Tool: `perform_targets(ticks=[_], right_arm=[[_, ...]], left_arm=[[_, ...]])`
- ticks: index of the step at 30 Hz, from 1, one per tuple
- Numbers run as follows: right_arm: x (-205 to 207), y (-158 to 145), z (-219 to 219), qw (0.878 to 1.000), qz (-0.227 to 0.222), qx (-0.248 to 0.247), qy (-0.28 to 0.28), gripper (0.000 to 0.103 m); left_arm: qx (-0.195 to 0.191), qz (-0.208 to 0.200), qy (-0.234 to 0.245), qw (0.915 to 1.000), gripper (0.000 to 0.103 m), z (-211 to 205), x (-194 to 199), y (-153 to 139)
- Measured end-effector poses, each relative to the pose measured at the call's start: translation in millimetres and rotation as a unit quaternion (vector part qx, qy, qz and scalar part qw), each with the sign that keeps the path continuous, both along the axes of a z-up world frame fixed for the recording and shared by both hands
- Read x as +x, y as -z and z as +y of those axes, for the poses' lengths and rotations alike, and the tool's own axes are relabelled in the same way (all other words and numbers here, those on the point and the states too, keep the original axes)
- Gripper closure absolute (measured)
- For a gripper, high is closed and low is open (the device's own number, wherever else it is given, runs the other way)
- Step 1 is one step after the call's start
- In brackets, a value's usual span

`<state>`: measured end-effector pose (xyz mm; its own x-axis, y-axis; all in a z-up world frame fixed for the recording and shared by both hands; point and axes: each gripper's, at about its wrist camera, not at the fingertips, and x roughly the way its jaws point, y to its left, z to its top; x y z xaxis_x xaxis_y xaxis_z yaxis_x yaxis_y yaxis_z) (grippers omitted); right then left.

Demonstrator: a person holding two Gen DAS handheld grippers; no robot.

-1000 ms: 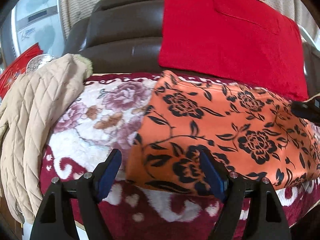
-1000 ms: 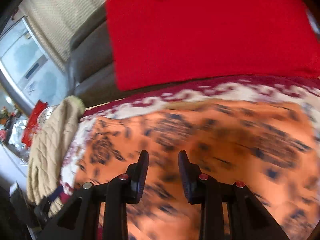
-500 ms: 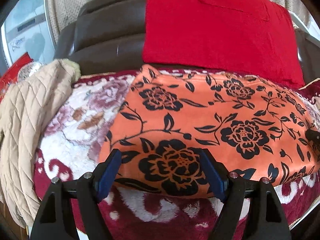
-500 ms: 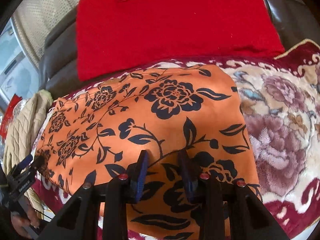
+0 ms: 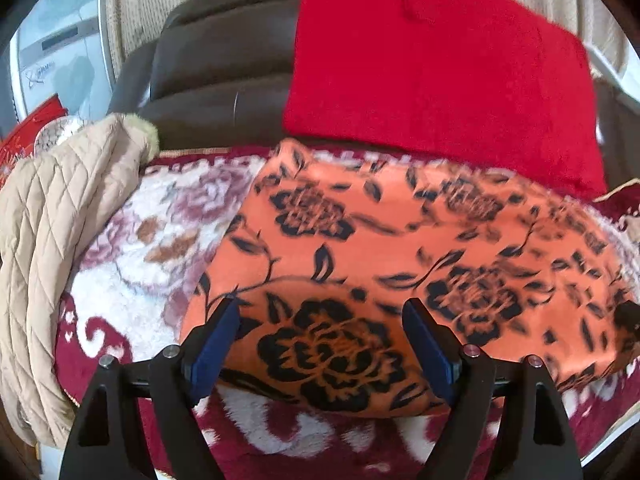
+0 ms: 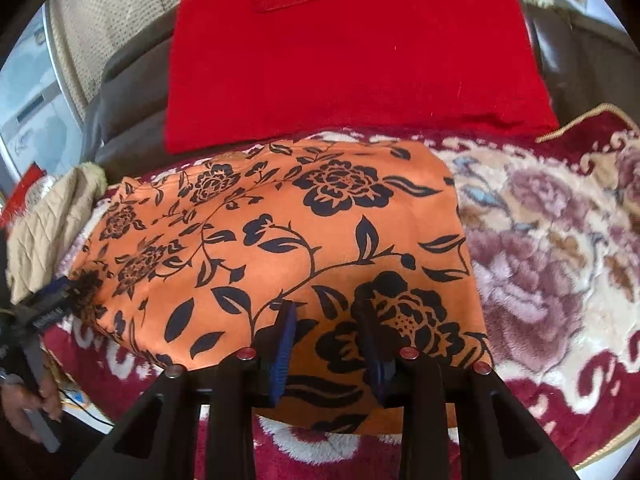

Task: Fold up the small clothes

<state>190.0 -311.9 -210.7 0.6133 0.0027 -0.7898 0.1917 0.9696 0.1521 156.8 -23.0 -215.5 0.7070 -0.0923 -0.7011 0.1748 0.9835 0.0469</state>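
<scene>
An orange garment with black flowers [image 5: 400, 256] lies spread flat on the floral blanket; it also shows in the right wrist view [image 6: 288, 248]. My left gripper [image 5: 320, 340] is open and empty, just above the garment's near left edge. My right gripper [image 6: 326, 340] is open with a narrower gap and empty, over the garment's near right part. The left gripper also shows in the right wrist view [image 6: 60, 300] at the garment's left end.
A red and white floral blanket [image 6: 560, 264] covers the sofa seat. A red cloth [image 5: 436, 64] hangs on the dark sofa back [image 5: 224, 76]. A beige quilted jacket [image 5: 52, 248] is draped at the left end.
Both grippers shifted rightwards along the garment's near edge and came closer to it. The right gripper swung from the garment's middle to its right part. Both stayed open.
</scene>
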Motion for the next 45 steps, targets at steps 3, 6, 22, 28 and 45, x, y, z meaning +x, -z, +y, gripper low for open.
perform_targets(ticks=[3,6,22,28,45], right_arm=[[-3.4,-7.1,13.0,0.998,-0.018,-0.054,-0.004,0.067],[-4.9,-15.8,21.1,0.995,-0.04,-0.093,-0.004,0.067],[8.7,-0.6,24.5,0.99,0.001,-0.144,0.003,0.067],[12.8,2.8,24.6,0.989,0.006,-0.145,0.005,0.067],[-7.2,6.8,-52.3,0.993,-0.018,0.099,0.059,0.065]], left_arm=[[0.005,-0.008,0.012,0.9999,0.019,-9.1,-2.8,-0.2],[0.027,0.02,0.023,0.9992,0.019,-21.4,2.1,13.6],[0.072,0.026,0.033,0.9965,0.019,-40.1,4.3,29.8],[0.075,0.028,0.035,0.9962,0.016,-40.1,6.4,32.7],[0.069,-0.006,0.088,0.9937,0.01,-66.4,-15.2,16.4]])
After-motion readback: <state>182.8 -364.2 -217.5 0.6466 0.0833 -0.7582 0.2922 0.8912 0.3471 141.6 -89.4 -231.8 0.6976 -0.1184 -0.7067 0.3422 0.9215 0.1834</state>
